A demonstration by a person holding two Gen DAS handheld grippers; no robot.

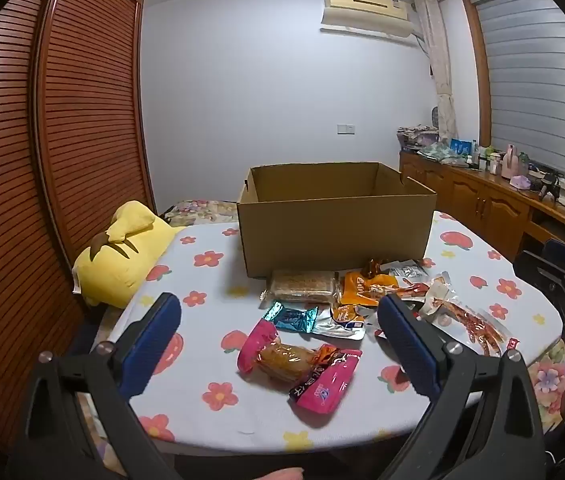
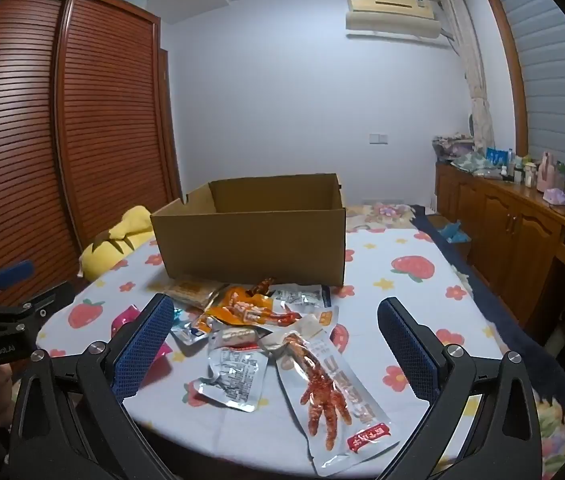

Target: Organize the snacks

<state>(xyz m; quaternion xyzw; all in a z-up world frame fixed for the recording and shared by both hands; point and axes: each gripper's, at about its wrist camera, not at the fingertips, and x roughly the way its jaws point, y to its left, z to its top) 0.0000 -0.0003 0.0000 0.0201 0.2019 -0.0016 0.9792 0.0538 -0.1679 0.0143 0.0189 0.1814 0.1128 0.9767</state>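
Both grippers hang above the near edge of the flowered surface (image 1: 210,364) with nothing between their fingers: the left gripper (image 1: 280,322) has its blue-padded fingers spread wide and is aimed at the snacks nearest it, while the right gripper (image 2: 276,326) is equally spread over its own side of the pile. The cardboard box (image 1: 334,232) stands open-topped at the far side of the surface, just behind the snacks, which suggests it is the place they are meant to go; what shows of its inside looks bare. The packets lie loose and overlapping in front of it, so each will probably have to be picked off singly. Straight between the left fingers sit a clear-wrapped brown pastry (image 1: 284,360) and pink packets (image 1: 330,386), with a teal wrapper (image 1: 294,318) beyond. Under the right gripper lies a long chicken-foot packet (image 2: 334,392) beside a silver pouch (image 2: 234,380), both flat, likely slippery and best pinched at an edge
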